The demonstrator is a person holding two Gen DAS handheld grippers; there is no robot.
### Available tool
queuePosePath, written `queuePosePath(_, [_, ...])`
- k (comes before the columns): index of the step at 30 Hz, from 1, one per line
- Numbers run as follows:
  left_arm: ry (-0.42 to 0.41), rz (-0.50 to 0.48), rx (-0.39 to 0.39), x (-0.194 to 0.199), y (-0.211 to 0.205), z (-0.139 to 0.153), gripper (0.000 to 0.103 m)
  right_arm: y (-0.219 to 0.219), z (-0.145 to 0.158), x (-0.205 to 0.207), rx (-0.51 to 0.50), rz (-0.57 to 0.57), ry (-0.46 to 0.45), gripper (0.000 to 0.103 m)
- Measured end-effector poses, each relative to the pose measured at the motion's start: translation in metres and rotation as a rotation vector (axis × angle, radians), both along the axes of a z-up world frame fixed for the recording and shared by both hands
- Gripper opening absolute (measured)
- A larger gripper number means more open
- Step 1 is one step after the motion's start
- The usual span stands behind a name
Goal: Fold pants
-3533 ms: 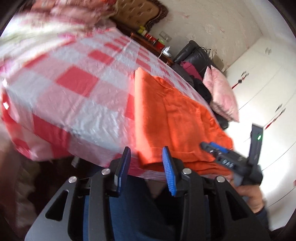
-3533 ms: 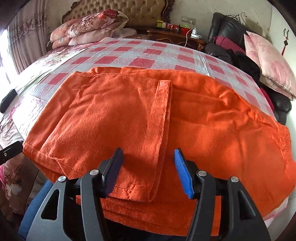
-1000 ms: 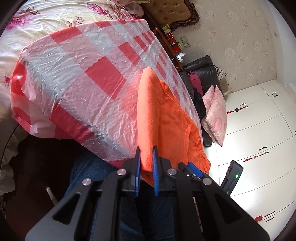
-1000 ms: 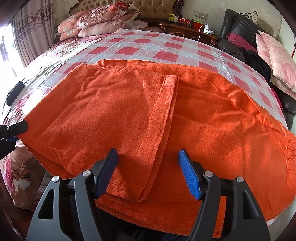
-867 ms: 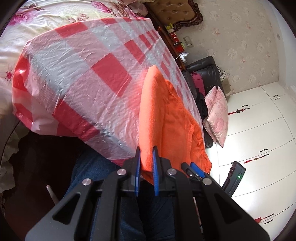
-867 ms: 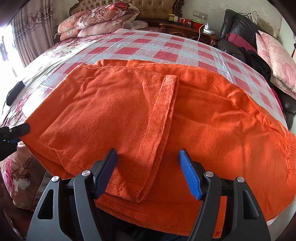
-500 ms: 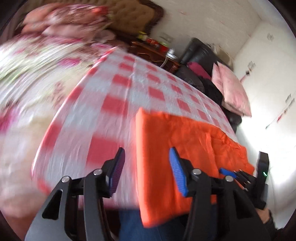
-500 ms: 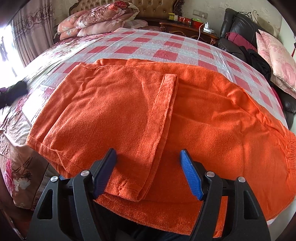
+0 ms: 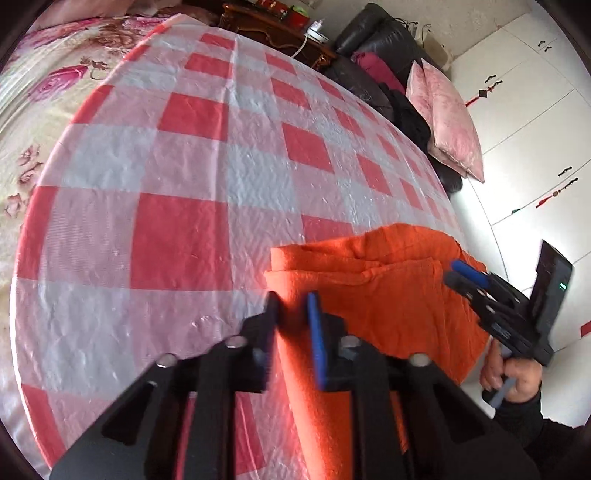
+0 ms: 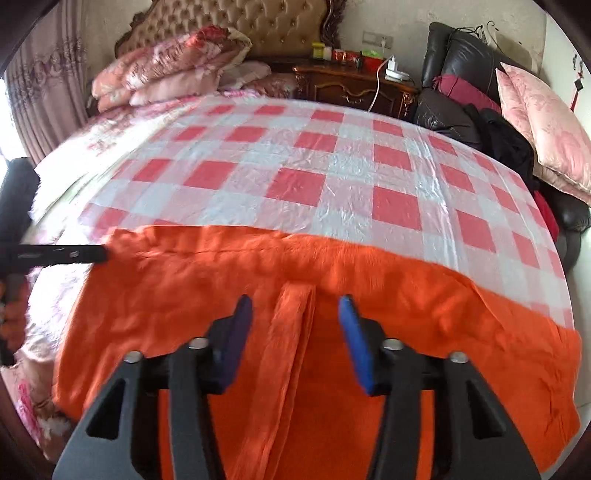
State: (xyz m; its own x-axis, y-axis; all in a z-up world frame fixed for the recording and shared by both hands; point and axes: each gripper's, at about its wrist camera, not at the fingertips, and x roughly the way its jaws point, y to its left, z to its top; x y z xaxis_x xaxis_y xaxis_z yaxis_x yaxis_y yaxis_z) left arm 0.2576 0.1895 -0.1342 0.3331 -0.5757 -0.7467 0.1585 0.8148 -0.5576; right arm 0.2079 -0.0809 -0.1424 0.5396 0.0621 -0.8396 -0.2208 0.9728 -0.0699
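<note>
One orange pants [image 10: 406, 306], left claw [image 9: 293, 314] clamped on its edge, right claw [image 10: 295, 321] half-wide around a fold.

We count one pair of orange pants [image 10: 369, 295] on one bed [image 10: 332, 177], which wears one red-and-white checked cover [image 9: 184, 166]. There are two grippers: the left gripper [image 9: 293, 314] and the right gripper [image 10: 293, 332], and one hand [image 9: 513, 373] is in view. Against the wall we see two pink cushions [image 10: 543, 122] leaning together, one dark leather sofa [image 10: 461, 55], and one wooden nightstand [image 10: 354, 88]. At the tufted headboard [image 10: 236, 22] lies a stack of folded floral quilts [image 10: 166, 77], perhaps two or three; blur keeps us from counting exactly.
</note>
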Motion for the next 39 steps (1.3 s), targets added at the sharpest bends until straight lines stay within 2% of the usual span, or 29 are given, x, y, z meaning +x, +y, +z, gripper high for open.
queuePosePath(2, [-0.023,-0.008,-0.001,0.006,0.000,0.001,0.006,-0.001,-0.013,0.010,-0.019,-0.006,0.019,0.031])
queuePosePath(4, [-0.035,0.005,-0.007,0.009,0.003,0.003,0.005,-0.002,-0.021,0.018,0.006,0.004,0.019,0.031])
queuePosePath(9, [-0.041,0.060,0.000,0.019,0.014,0.000,0.006,0.015,-0.024,0.033,-0.028,0.034,-0.005,0.031])
queuePosePath(12, [-0.026,0.104,-0.005,0.007,0.021,0.001,0.023,0.016,-0.022,0.038,-0.035,0.037,0.018,0.033])
queuePosePath(13, [-0.023,0.119,-0.014,-0.003,0.024,0.002,0.039,0.015,-0.021,0.037,-0.035,0.034,0.026,0.034])
queuePosePath(14, [-0.023,0.152,-0.023,-0.019,0.030,0.004,0.042,0.014,-0.019,0.037,-0.034,0.028,0.032,0.036])
queuePosePath(16, [-0.029,0.202,-0.116,-0.057,0.044,0.005,0.044,0.007,-0.006,0.032,0.000,0.009,0.038,0.036])
queuePosePath(18, [-0.028,0.261,-0.189,-0.102,0.053,0.003,0.044,0.005,0.010,0.024,0.058,0.010,0.049,0.039])
queuePosePath(20, [-0.036,0.320,-0.252,-0.141,0.057,-0.001,0.044,0.015,0.015,0.020,0.102,0.046,0.099,0.039])
queuePosePath(22, [-0.020,0.358,-0.286,-0.162,0.057,-0.009,0.044,0.036,0.013,0.015,0.170,0.114,0.170,0.039])
queuePosePath(24, [0.002,0.376,-0.281,-0.168,0.052,-0.019,0.043,0.064,0.005,0.011,0.218,0.170,0.241,0.039])
queuePosePath(26, [0.014,0.388,-0.321,-0.171,0.051,-0.023,0.043,0.086,0.001,0.004,0.230,0.219,0.269,0.039])
queuePosePath(30, [0.069,0.403,-0.400,-0.176,0.049,-0.030,0.043,0.118,-0.012,-0.017,0.189,0.281,0.296,0.039])
queuePosePath(34, [0.131,0.455,-0.493,-0.183,0.048,-0.038,0.043,0.116,-0.022,-0.028,0.154,0.276,0.290,0.039])
queuePosePath(39, [0.160,0.468,-0.521,-0.180,0.038,-0.040,0.040,0.120,-0.024,-0.036,0.106,0.295,0.258,0.039])
